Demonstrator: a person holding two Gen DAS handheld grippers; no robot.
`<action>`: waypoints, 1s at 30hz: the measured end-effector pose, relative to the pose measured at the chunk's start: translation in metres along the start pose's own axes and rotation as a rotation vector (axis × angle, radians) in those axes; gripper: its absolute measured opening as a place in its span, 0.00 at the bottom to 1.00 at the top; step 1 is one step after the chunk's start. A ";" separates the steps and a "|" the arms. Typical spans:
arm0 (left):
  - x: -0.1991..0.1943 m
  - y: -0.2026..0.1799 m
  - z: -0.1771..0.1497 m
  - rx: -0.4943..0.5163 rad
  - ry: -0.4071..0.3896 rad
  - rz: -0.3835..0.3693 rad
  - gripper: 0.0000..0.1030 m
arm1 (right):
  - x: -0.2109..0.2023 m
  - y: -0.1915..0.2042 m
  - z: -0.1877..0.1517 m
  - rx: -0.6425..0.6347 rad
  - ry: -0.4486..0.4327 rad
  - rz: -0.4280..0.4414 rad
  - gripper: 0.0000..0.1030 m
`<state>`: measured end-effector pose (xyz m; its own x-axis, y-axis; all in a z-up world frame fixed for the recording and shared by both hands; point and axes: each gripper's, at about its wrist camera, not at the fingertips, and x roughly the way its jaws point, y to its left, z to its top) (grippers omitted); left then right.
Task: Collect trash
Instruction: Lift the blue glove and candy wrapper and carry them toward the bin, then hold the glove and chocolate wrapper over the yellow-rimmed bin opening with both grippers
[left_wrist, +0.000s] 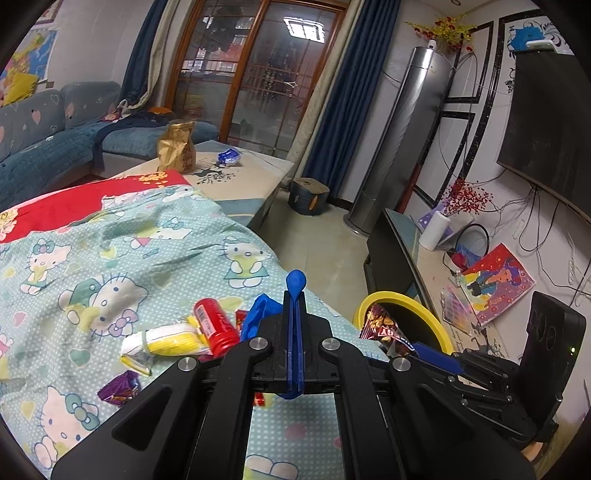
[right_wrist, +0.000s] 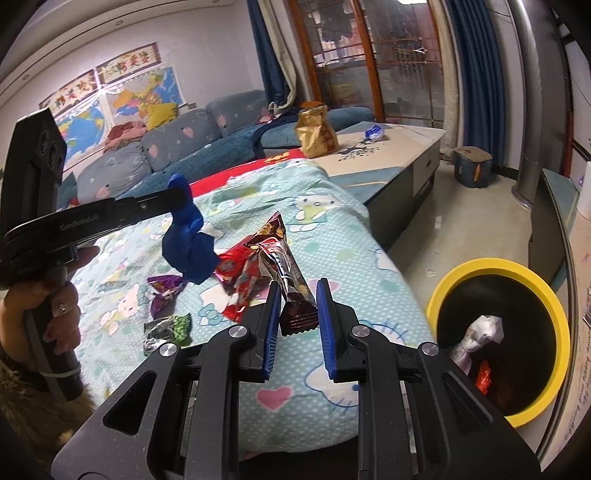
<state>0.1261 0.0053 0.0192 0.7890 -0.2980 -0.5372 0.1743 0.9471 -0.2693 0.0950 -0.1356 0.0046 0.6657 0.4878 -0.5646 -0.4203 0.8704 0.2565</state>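
My left gripper (left_wrist: 294, 295) is shut on a limp blue balloon (left_wrist: 296, 281), whose knob sticks out past the fingertips while the rest hangs to the left. In the right wrist view this gripper (right_wrist: 181, 195) hovers above the quilt with the balloon (right_wrist: 188, 247) dangling. My right gripper (right_wrist: 297, 295) is shut on the end of a brown snack wrapper (right_wrist: 284, 258) that points up and away. The left wrist view shows that wrapper (left_wrist: 384, 326) in front of a black bin with a yellow rim (left_wrist: 391, 295). The bin (right_wrist: 480, 264) stands on the floor to the right of the bed.
More litter lies on the cartoon-cat quilt (left_wrist: 110, 240): a red tube (left_wrist: 216, 325), a yellow-white packet (left_wrist: 166, 339), a purple wrapper (right_wrist: 164, 291), a red wrapper (right_wrist: 236, 284), a green-silver one (right_wrist: 170, 328). A gold bag (left_wrist: 176, 146) stands on the low table. A TV stand (left_wrist: 402, 236) flanks the bin.
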 end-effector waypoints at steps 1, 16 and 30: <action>0.001 -0.002 0.000 0.004 0.000 -0.003 0.01 | -0.001 -0.002 0.000 0.004 -0.002 -0.004 0.14; 0.015 -0.042 0.002 0.066 0.006 -0.056 0.01 | -0.016 -0.037 0.000 0.069 -0.036 -0.076 0.14; 0.031 -0.079 -0.004 0.129 0.031 -0.103 0.01 | -0.028 -0.070 -0.003 0.118 -0.054 -0.145 0.14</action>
<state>0.1340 -0.0792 0.0203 0.7449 -0.3961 -0.5369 0.3292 0.9181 -0.2206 0.1039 -0.2101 0.0004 0.7474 0.3573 -0.5601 -0.2445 0.9319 0.2680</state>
